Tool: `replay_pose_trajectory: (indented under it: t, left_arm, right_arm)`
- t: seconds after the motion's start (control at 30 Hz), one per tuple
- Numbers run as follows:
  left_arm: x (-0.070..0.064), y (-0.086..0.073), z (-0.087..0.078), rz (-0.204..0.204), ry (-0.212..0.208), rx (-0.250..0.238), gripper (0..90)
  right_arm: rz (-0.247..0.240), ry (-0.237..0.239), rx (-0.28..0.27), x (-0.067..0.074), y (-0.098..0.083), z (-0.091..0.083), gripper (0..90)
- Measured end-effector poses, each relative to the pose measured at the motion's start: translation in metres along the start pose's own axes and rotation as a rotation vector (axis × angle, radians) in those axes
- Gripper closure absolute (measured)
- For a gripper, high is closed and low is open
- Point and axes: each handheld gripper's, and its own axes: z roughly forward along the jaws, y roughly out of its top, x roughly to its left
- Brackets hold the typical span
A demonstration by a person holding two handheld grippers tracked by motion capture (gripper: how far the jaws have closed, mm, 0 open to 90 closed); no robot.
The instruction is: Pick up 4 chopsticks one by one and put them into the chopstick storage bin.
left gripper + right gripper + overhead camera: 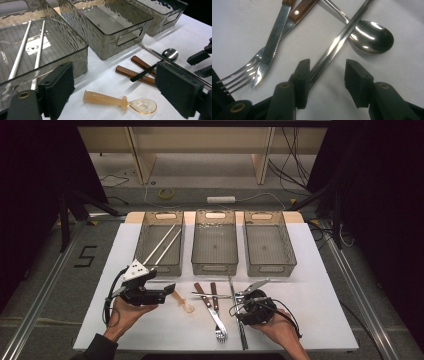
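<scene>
Nearest you, your right gripper sits low over the white bench, its fingers partly apart astride the metal chopsticks, one finger just beside the rods, not clamped. Beside them lie a steel spoon, a fork and a knife. Your left gripper hangs with fingers wide apart over the amber plastic spoon. Farther off stand three grey bins; the left one holds two white chopsticks.

A lab recording bay: dark curtains flank a white-covered desk, a taped numeral marks the floor, and cables trail beyond.
</scene>
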Motion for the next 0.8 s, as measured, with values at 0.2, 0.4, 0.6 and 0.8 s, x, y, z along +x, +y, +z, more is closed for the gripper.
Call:
replay_pose_trajectory:
  t: [0.2, 0.4, 0.6, 0.8]
  left_arm:
    - [-0.005, -0.003, -0.003, 0.006, -0.003, 0.000, 15.8]
    - [-0.013, -0.007, -0.003, 0.022, -0.008, 0.010, 15.8]
    - [-0.018, -0.011, -0.003, 0.054, -0.003, 0.025, 15.7]
    - [-0.019, -0.012, -0.005, 0.061, 0.001, 0.024, 15.7]
  right_arm:
    - [-0.002, 0.015, 0.017, 0.000, 0.003, 0.003, 59.3]
    - [-0.006, 0.021, 0.032, -0.001, 0.004, 0.006, 60.5]
    - [-0.007, 0.024, 0.036, 0.000, 0.006, 0.007, 61.4]
    - [-0.010, 0.027, 0.046, 0.002, 0.009, 0.009, 62.6]
